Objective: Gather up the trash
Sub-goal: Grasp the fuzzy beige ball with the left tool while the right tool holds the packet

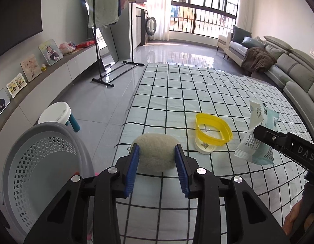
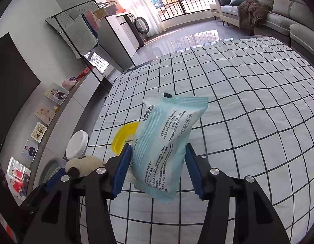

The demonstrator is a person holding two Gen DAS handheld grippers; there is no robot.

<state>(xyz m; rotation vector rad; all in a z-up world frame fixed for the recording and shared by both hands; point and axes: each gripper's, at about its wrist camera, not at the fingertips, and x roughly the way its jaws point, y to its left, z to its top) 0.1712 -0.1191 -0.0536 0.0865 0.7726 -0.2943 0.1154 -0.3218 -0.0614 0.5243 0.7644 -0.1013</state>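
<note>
My left gripper (image 1: 157,152) is shut on a fuzzy beige ball (image 1: 155,154), holding it over the near left edge of the checked bed cover (image 1: 197,85). The ball also shows in the right wrist view (image 2: 85,164). My right gripper (image 2: 157,154) is shut on a pale blue wet-wipe packet (image 2: 167,138) and holds it above the cover; the packet shows at the right in the left wrist view (image 1: 256,134). A yellow plastic cup (image 1: 212,130) lies tipped on the cover between them, partly hidden behind the packet in the right wrist view (image 2: 122,136). A grey perforated bin (image 1: 45,162) stands at the left.
A white stool (image 1: 55,112) stands on the tiled floor beyond the bin. A low shelf with photo frames (image 1: 30,67) runs along the left wall. A clothes rack (image 1: 100,40) stands farther back. A grey sofa (image 1: 289,67) lines the right side.
</note>
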